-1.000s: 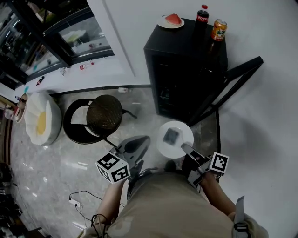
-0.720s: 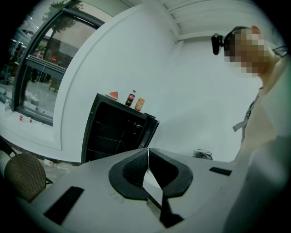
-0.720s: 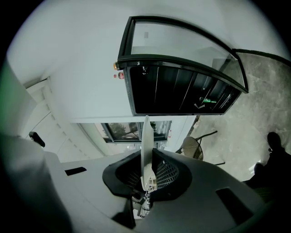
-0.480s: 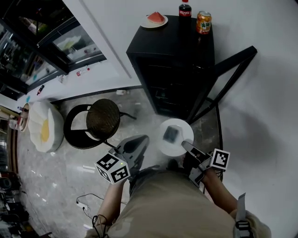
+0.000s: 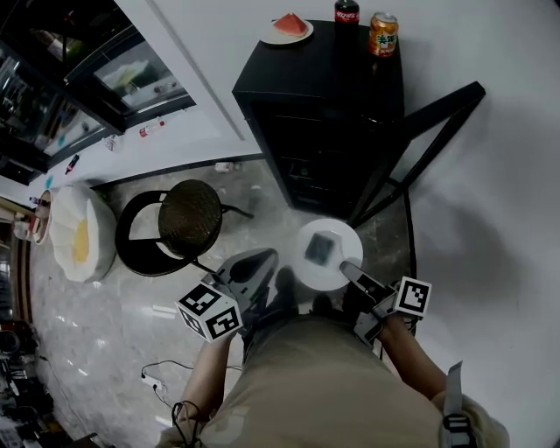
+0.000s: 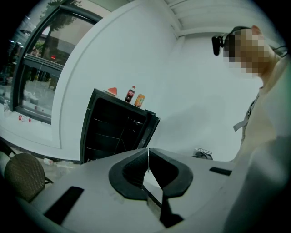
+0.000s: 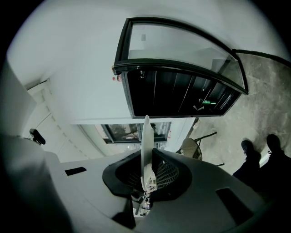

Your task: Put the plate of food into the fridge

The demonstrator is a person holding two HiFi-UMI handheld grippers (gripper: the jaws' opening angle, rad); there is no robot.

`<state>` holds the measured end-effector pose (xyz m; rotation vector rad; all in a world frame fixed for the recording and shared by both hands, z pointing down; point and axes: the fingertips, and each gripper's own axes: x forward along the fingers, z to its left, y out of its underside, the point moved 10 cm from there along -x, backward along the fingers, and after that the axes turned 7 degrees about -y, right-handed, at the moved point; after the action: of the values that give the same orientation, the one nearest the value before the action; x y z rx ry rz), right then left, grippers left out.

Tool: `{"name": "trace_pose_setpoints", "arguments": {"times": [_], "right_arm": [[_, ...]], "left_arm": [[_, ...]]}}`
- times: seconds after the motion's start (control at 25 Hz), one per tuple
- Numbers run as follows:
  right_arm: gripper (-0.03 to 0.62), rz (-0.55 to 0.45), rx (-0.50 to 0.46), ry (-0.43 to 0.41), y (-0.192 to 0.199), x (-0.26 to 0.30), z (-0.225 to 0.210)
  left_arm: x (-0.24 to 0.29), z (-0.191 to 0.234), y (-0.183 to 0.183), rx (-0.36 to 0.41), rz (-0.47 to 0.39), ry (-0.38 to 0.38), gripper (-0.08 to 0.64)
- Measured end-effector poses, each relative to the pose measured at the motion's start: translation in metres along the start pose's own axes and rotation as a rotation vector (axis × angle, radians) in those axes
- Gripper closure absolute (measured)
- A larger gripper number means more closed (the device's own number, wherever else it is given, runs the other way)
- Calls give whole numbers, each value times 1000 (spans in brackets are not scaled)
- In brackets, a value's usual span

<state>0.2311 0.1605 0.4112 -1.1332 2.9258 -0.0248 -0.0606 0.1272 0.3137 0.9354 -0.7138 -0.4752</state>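
Observation:
A white plate (image 5: 328, 254) carrying a dark piece of food hangs low in front of the black mini fridge (image 5: 324, 114), whose interior stands exposed. My right gripper (image 5: 346, 267) is shut on the plate's near rim. In the right gripper view the plate (image 7: 146, 145) shows edge-on between the jaws, with the fridge (image 7: 182, 93) beyond. My left gripper (image 5: 261, 261) is beside the plate on its left, shut with nothing in it. In the left gripper view its jaws meet at the tips, and the fridge (image 6: 113, 132) is ahead.
The fridge's glass door (image 5: 429, 140) swings out to the right. On the fridge top are a watermelon plate (image 5: 287, 28), a cola bottle (image 5: 346, 12) and an orange can (image 5: 382, 33). A round woven stool (image 5: 191, 217) and a white cushion (image 5: 79, 241) sit left.
The view has shifted so the fridge sits more to the left and closer. The plate and both grippers have edged slightly toward it, and a foot has stepped forward.

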Motion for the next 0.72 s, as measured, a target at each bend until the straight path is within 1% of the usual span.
{"name": "trace_pose_setpoints", "arguments": {"times": [0.36,0.72], "right_arm": [[551,-66,-6,16,-4,3,1],[551,-98,-10,34,-1,32,-1]], "left_arm": [[10,17,-9,-1,-19,43,548],[10,56,-13,-49,-16,72,548]]}}
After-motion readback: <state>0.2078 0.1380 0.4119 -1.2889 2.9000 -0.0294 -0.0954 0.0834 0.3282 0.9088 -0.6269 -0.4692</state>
